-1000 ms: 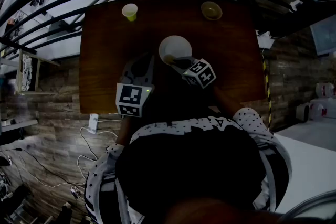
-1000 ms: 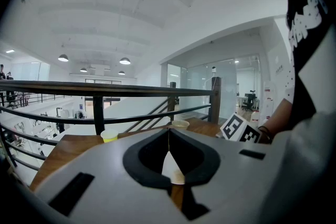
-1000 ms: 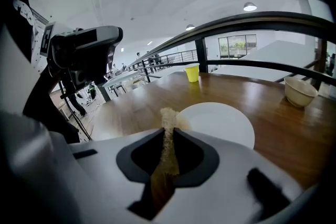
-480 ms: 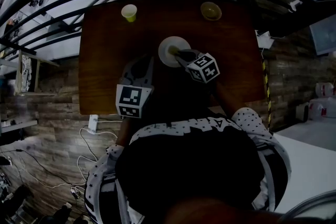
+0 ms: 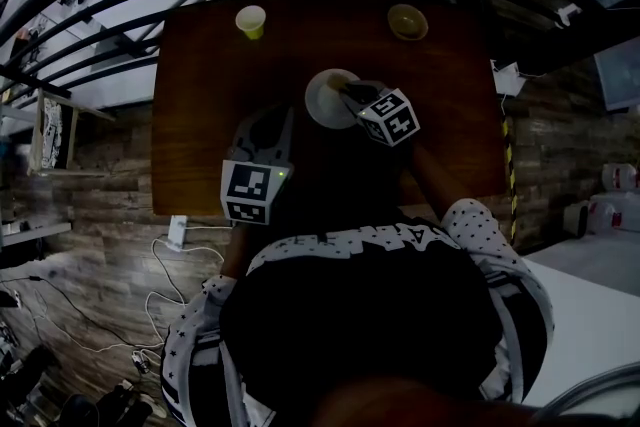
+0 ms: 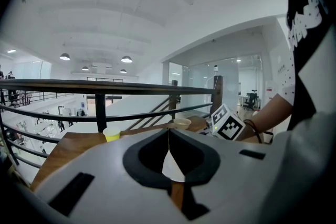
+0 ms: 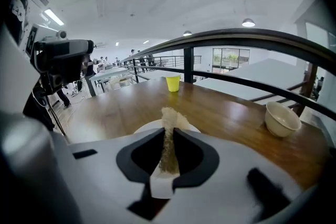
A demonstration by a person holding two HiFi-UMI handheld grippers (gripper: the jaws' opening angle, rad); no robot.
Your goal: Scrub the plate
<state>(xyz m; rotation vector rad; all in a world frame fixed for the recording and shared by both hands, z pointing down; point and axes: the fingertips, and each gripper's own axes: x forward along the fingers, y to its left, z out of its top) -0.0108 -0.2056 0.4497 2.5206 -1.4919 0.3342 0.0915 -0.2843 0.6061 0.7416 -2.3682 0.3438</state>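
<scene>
1. I see a white plate (image 5: pixel 322 101) on the brown table (image 5: pixel 200 125). It sits near the middle of the table, just in front of me.
2. My right gripper (image 5: pixel 348 94) is over the plate. Its jaws are pressed onto a rough tan scrub pad (image 7: pixel 169 117) and pinch it on its thin edge.
3. The far end of the pad sticks out past the jaws, above the plate (image 7: pixel 143 127). I cannot tell if it touches the plate.
4. My left gripper (image 5: pixel 264 147) is low on the table side near me, a bit to the left of the plate. Its jaws (image 6: pixel 169 134) are pressed together at the tips with nothing in them.
5. A yellow cup (image 5: pixel 250 21) stands at the far left of the table, well apart from the plate.
6. A pale bowl (image 5: pixel 406 20) stands at the far right, also well apart from the plate.
7. A dark railing (image 7: pixel 247 36) runs past the far edge of the table.
</scene>
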